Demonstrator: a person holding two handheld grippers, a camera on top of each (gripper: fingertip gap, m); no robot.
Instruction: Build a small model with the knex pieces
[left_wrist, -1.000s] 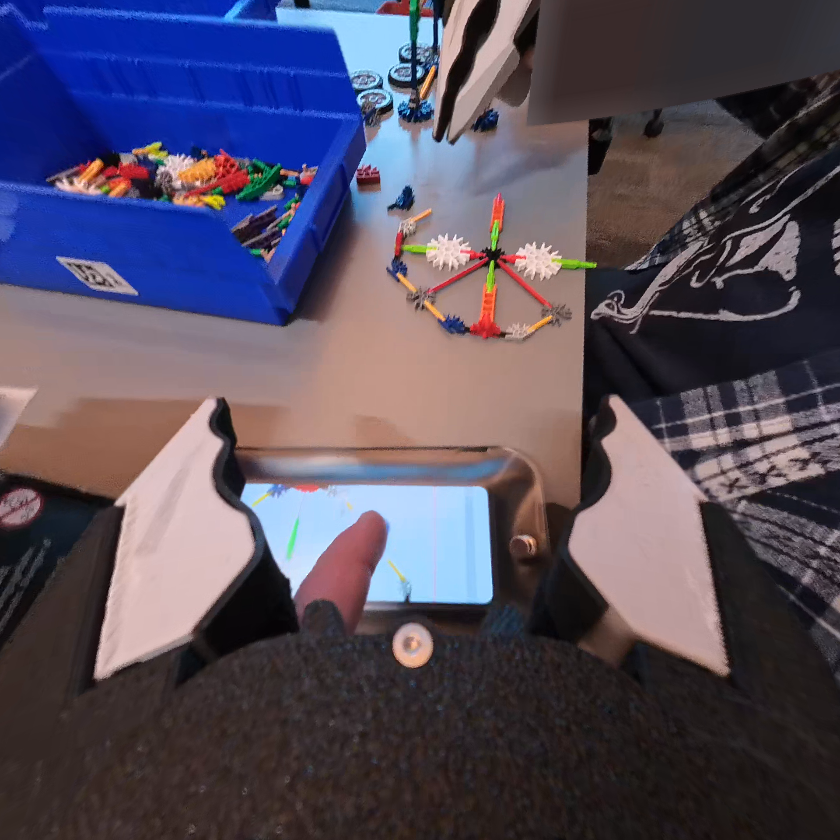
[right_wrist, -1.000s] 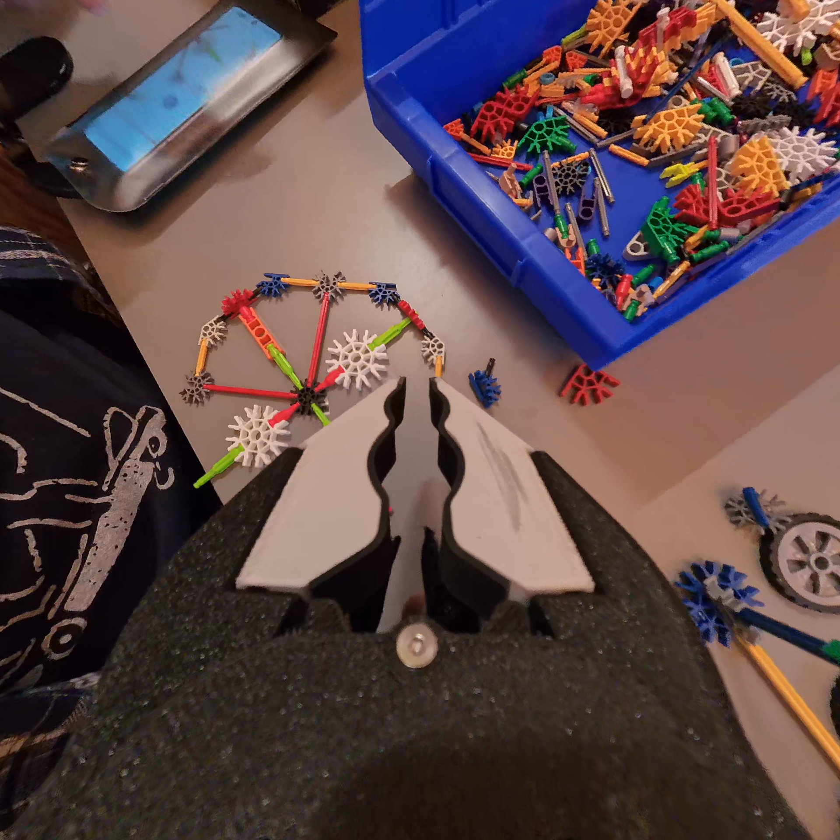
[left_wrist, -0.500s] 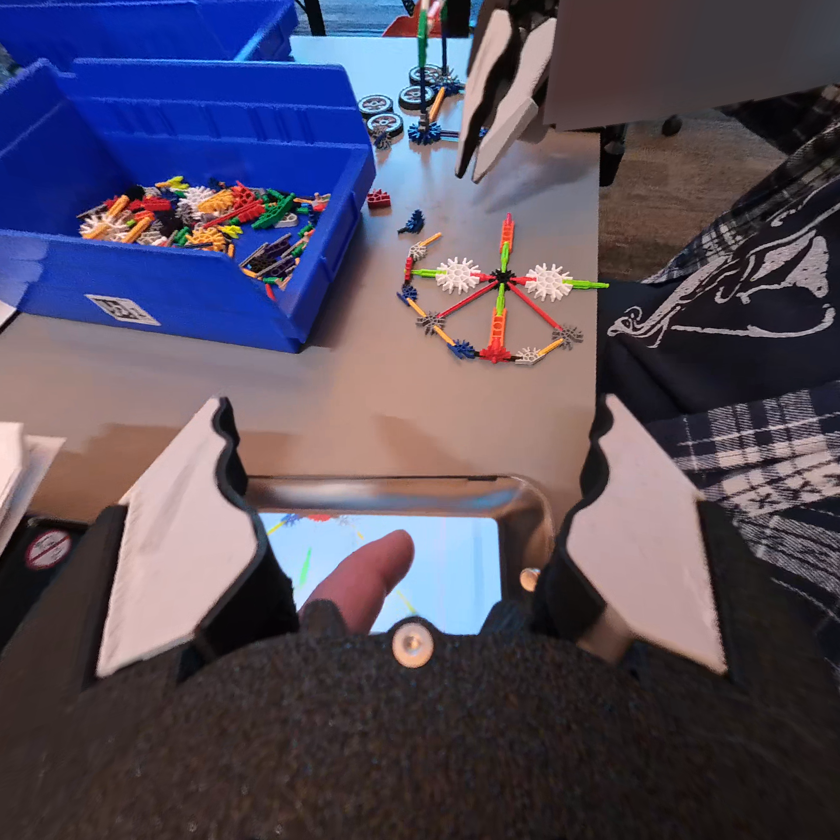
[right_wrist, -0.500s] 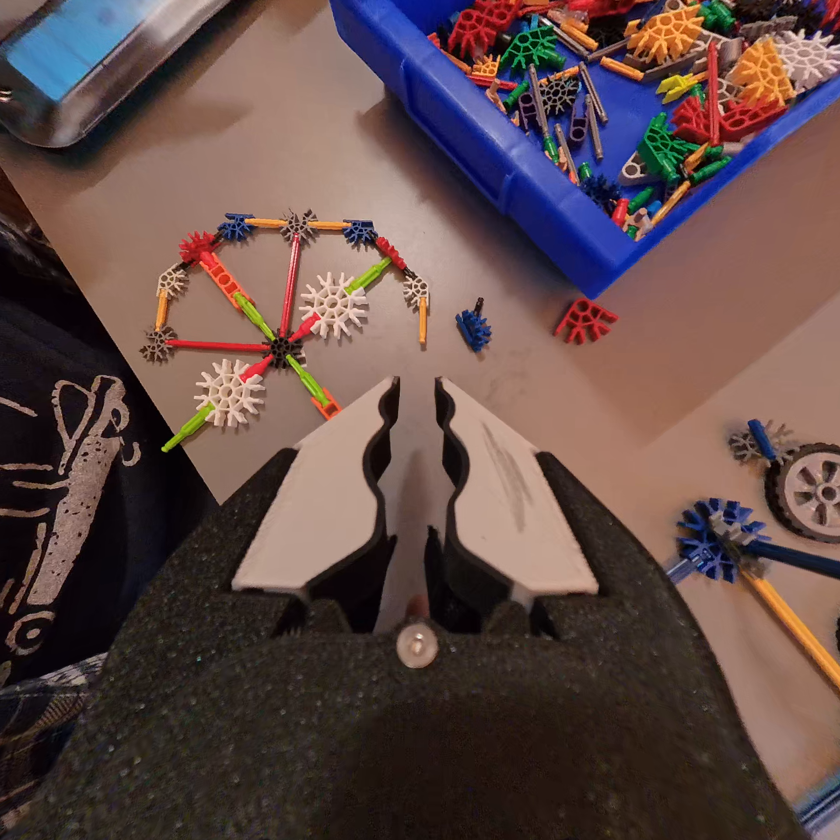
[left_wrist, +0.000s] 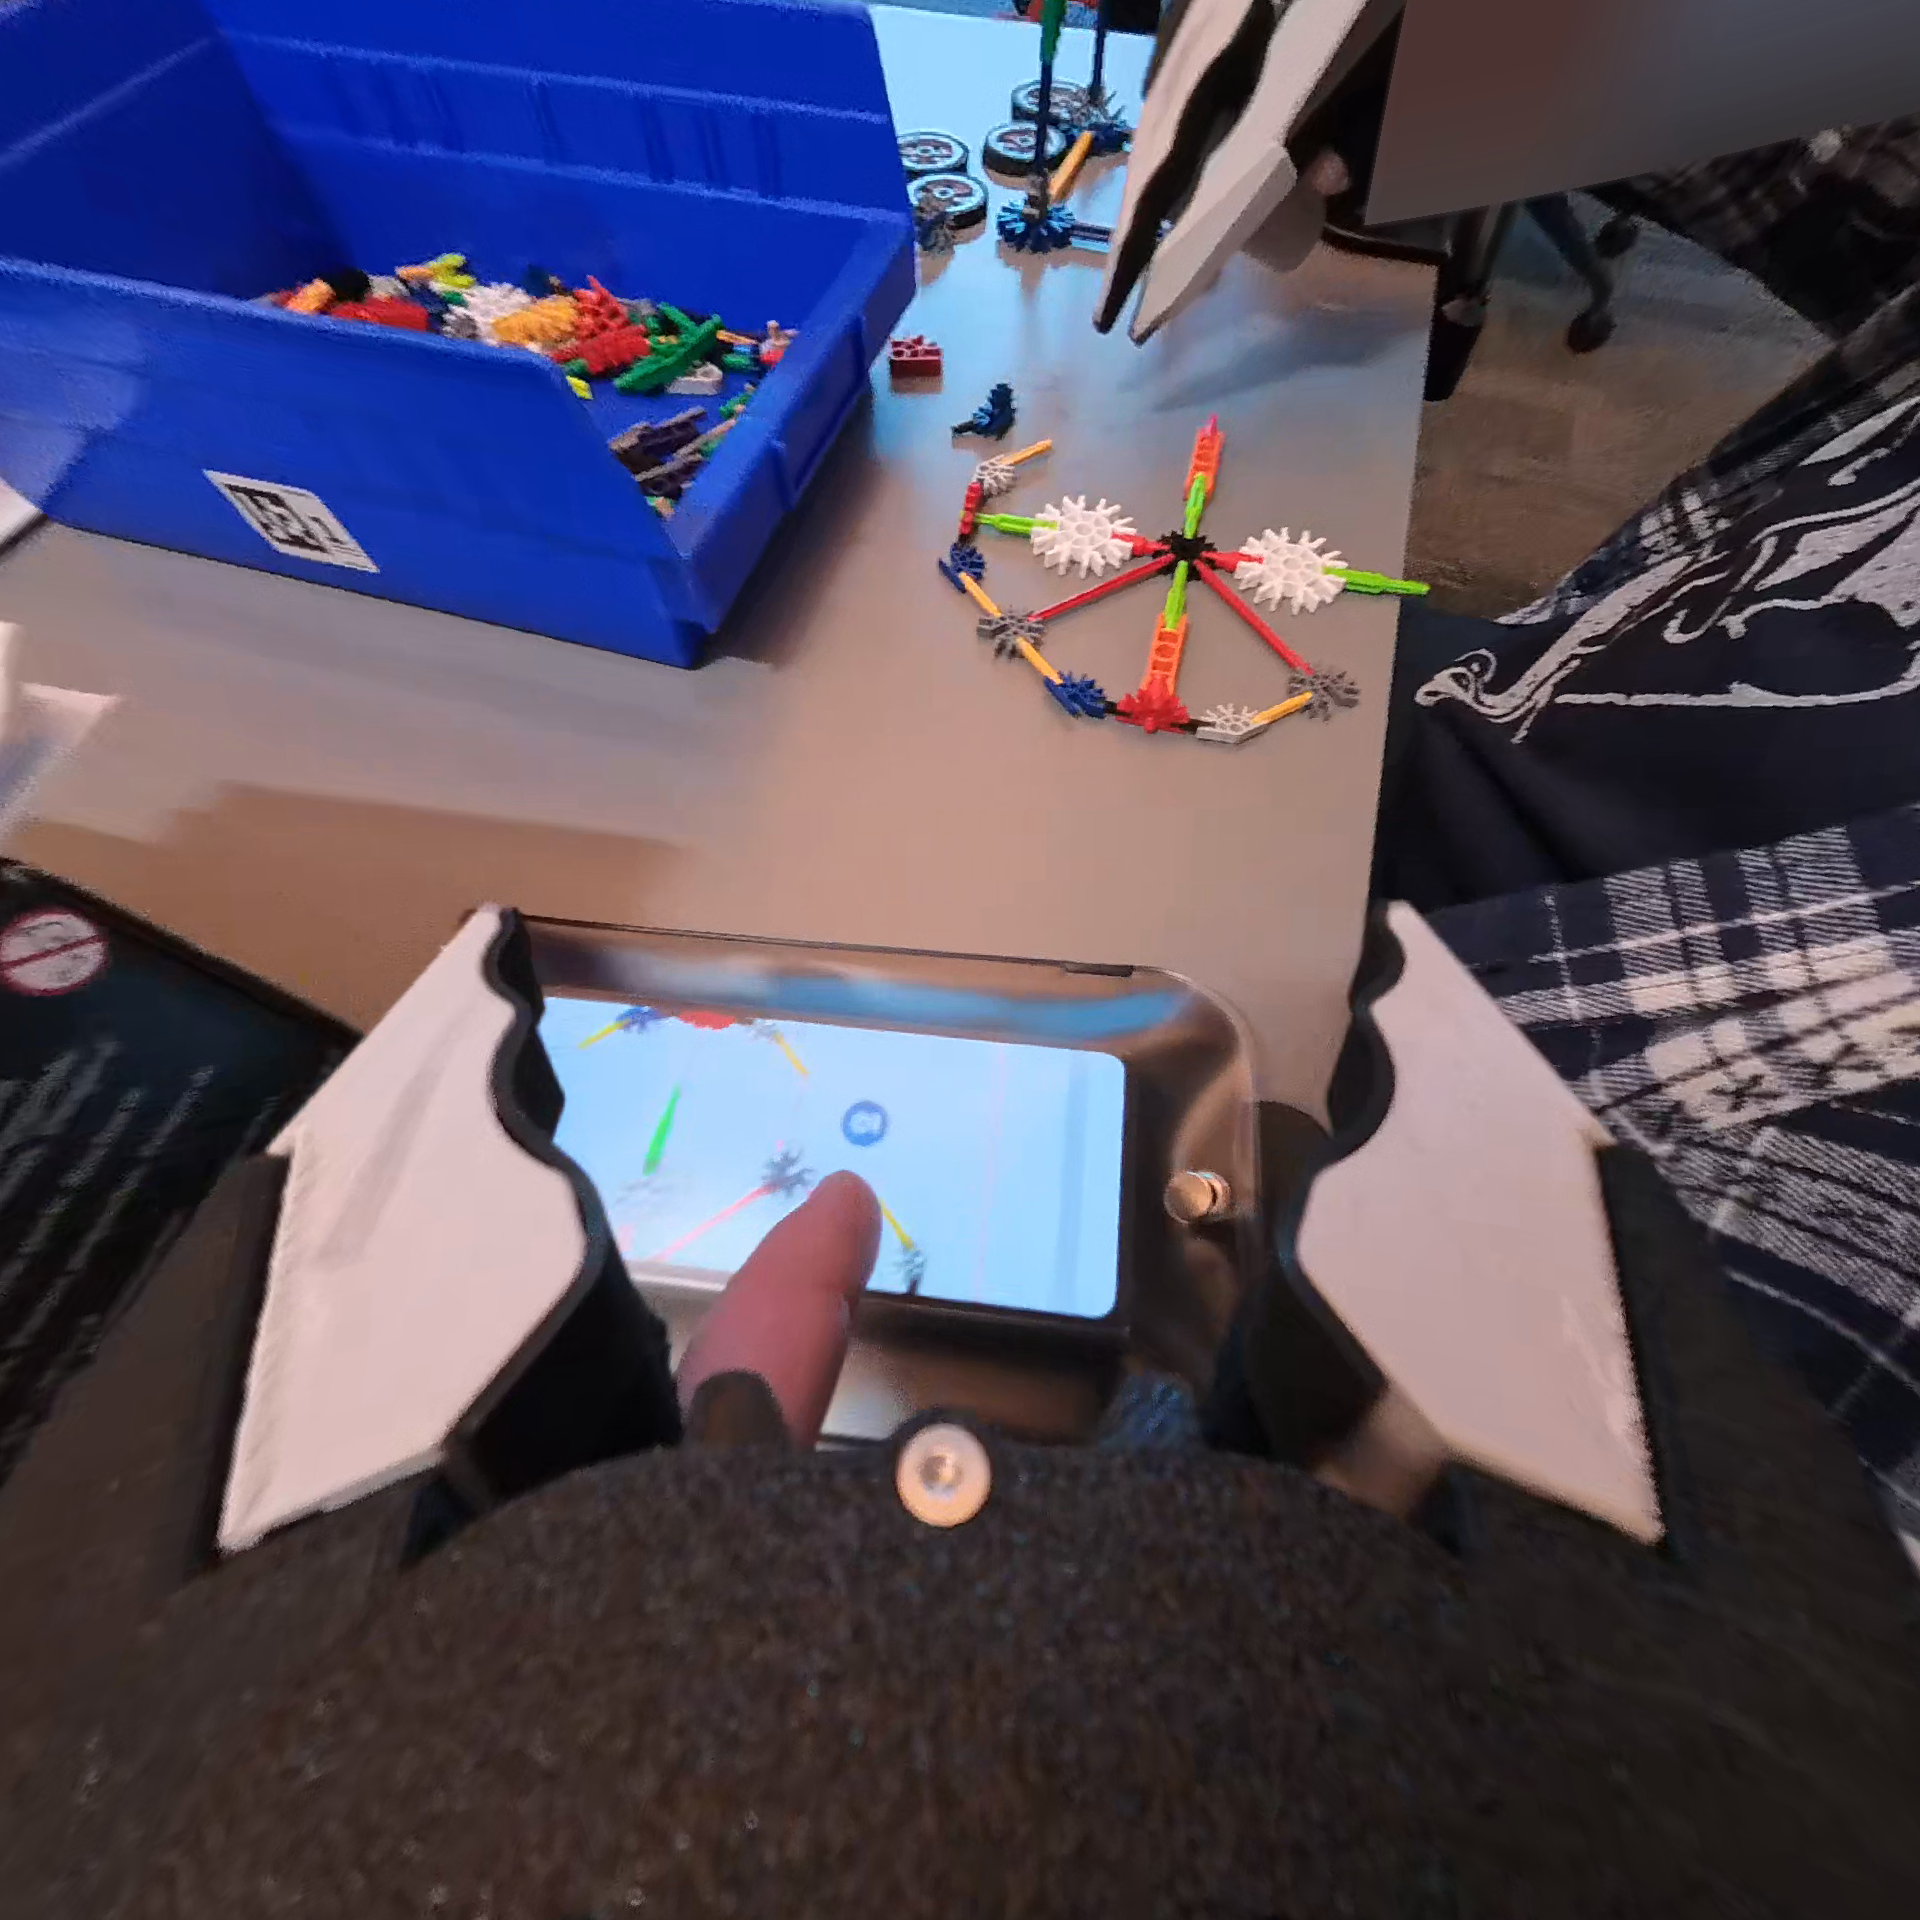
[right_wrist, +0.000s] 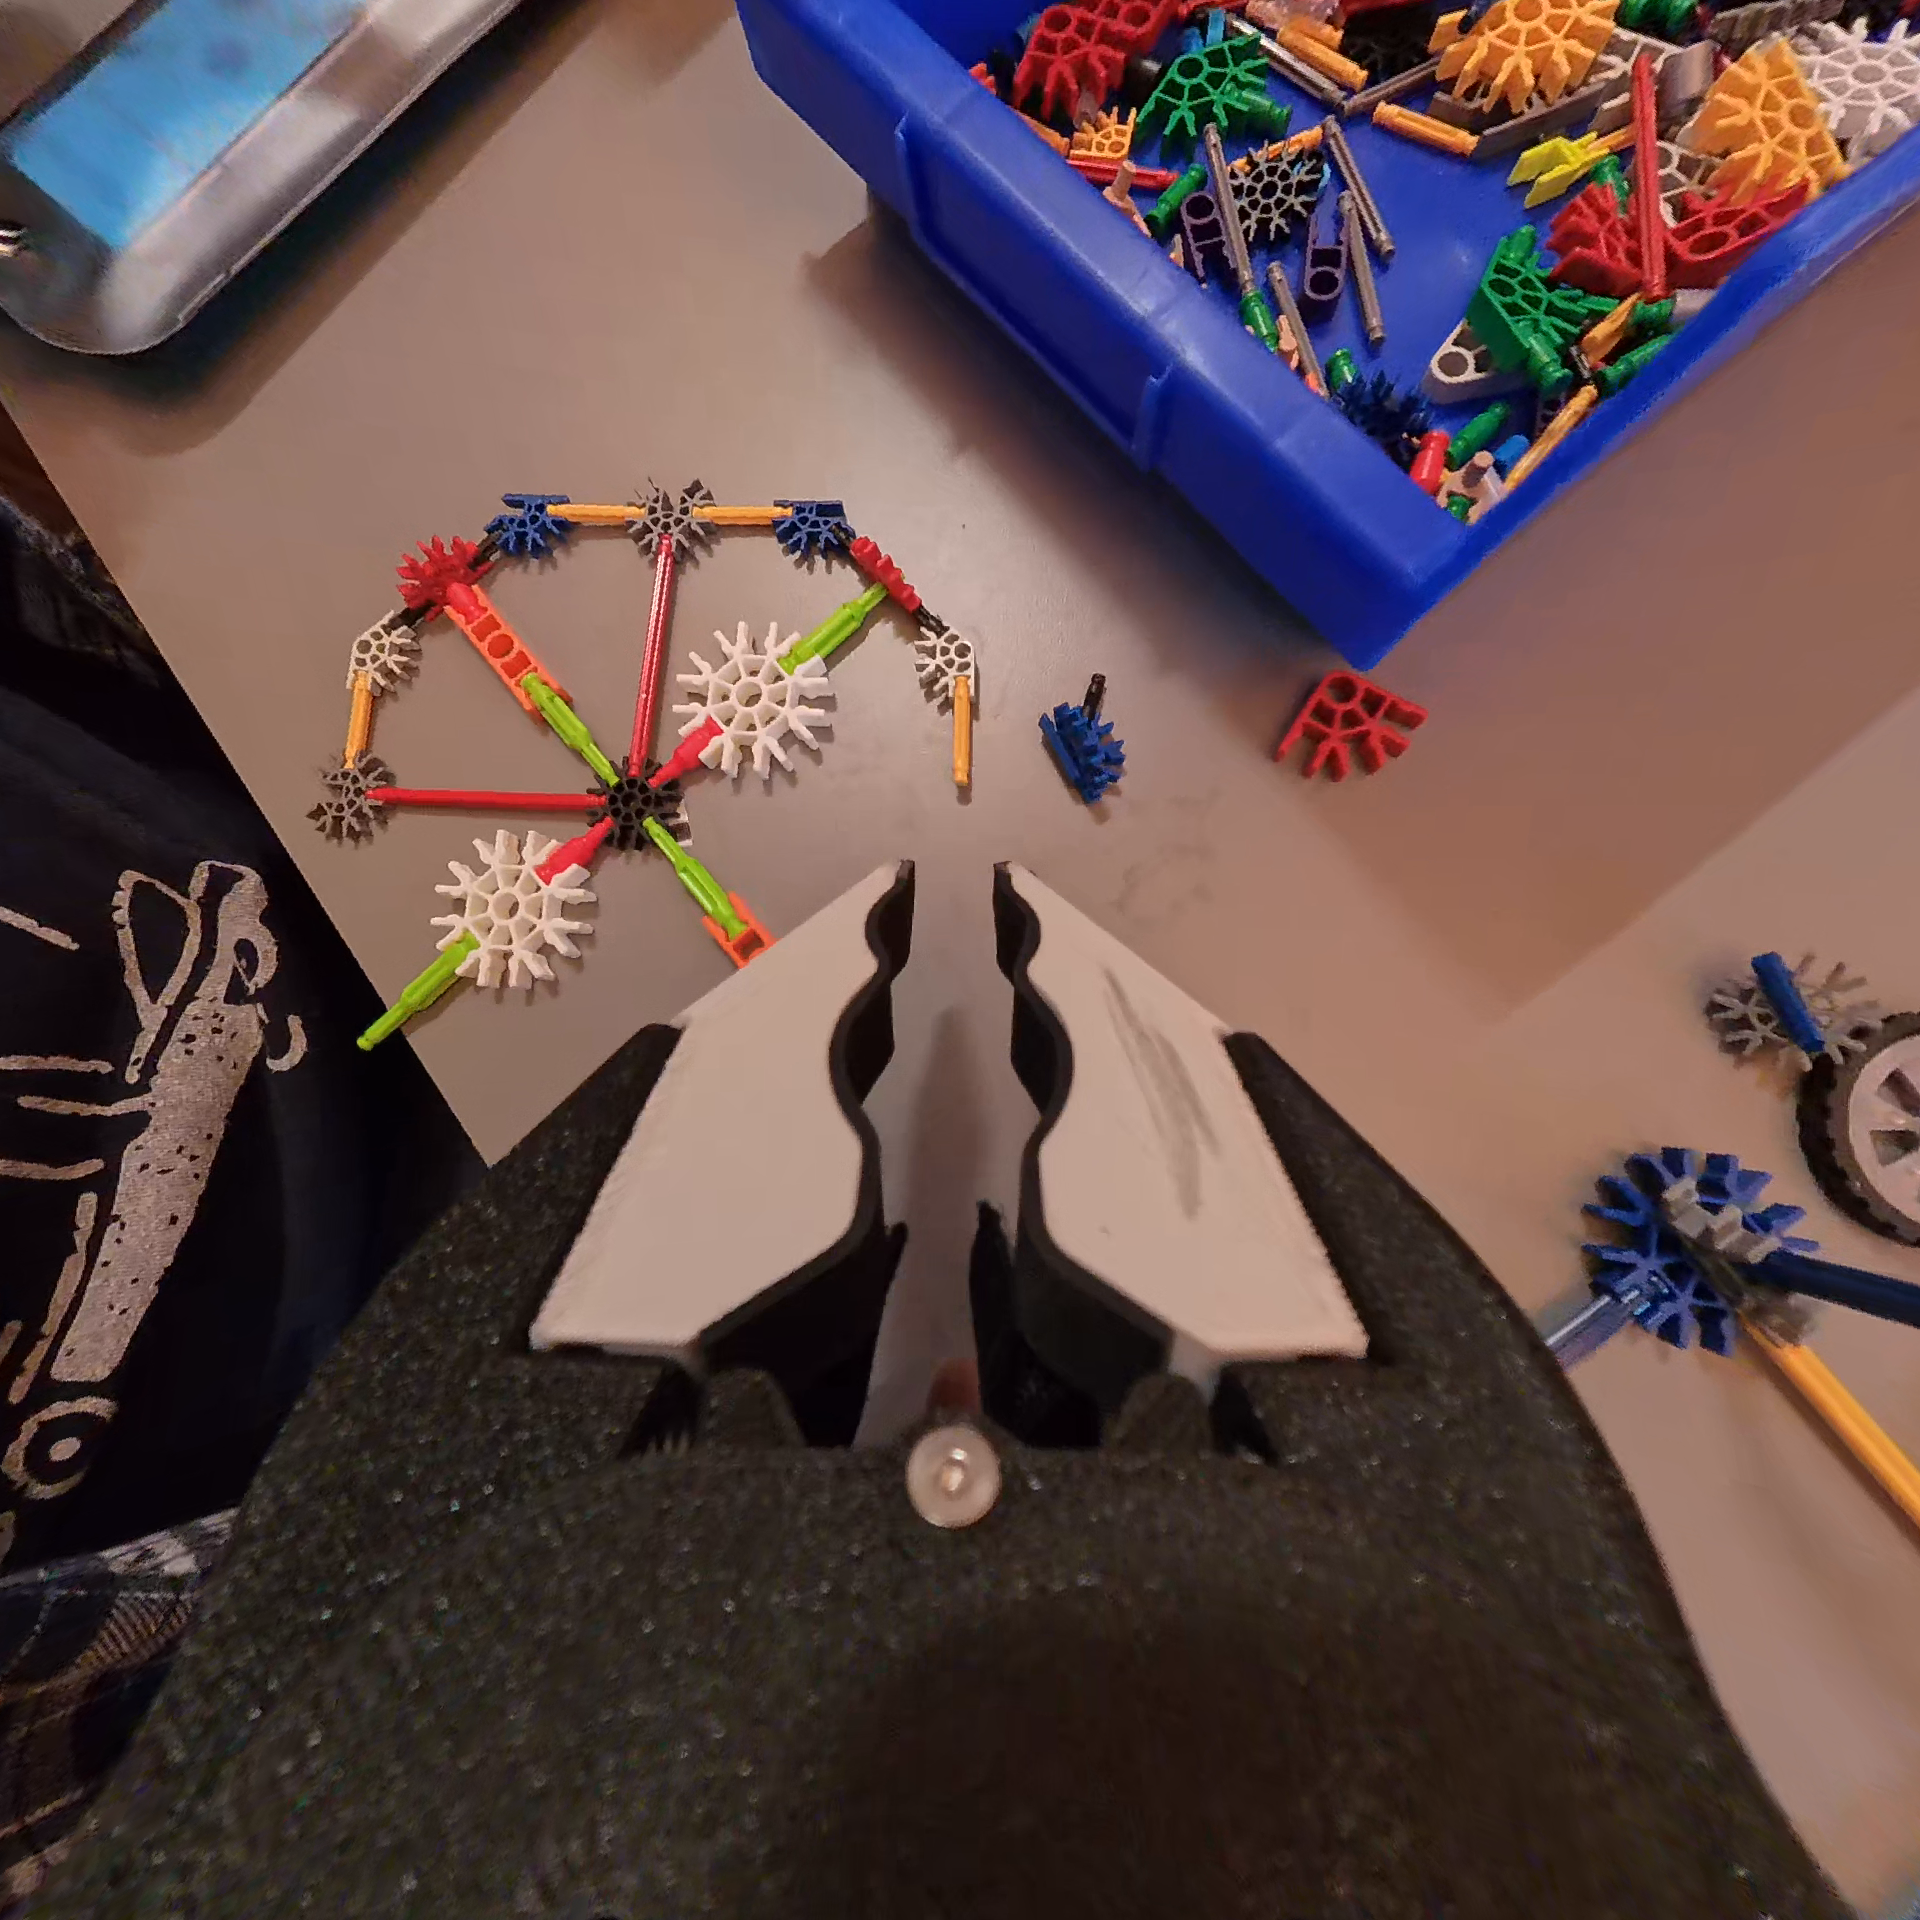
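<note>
Your left gripper (left_wrist: 925, 914) stands with its jaws wide apart over the near edge of the table (left_wrist: 727, 790), holding nothing. Between its fingers lies a phone (left_wrist: 862, 1153) in a shiny metal holder, screen lit, and a bare finger (left_wrist: 800, 1278) from below rests its tip on the screen. To the left of the phone sits a black object with a round red sticker, only partly in view. Your right gripper (right_wrist: 954, 878) hangs above the table with its jaws nearly together, a narrow gap showing between them, and nothing gripped. Just beyond its left fingertip lies a flat wheel-shaped assembly (right_wrist: 644, 727) of coloured rods and connectors, with two white snowflake pieces on its spokes; the orange end of one spoke lies just beside that fingertip, and I cannot tell whether they touch. To the right of the assembly lie a small blue connector (right_wrist: 1083, 740) and, farther right, a red connector (right_wrist: 1349, 725), both loose on the table. Beyond them stands a blue bin (right_wrist: 1174, 343) holding mixed loose pieces. At the far right of the right wrist view lie a blue hub on a yellow rod (right_wrist: 1683, 1247) and a wheel with a black tyre (right_wrist: 1870, 1127).
</note>
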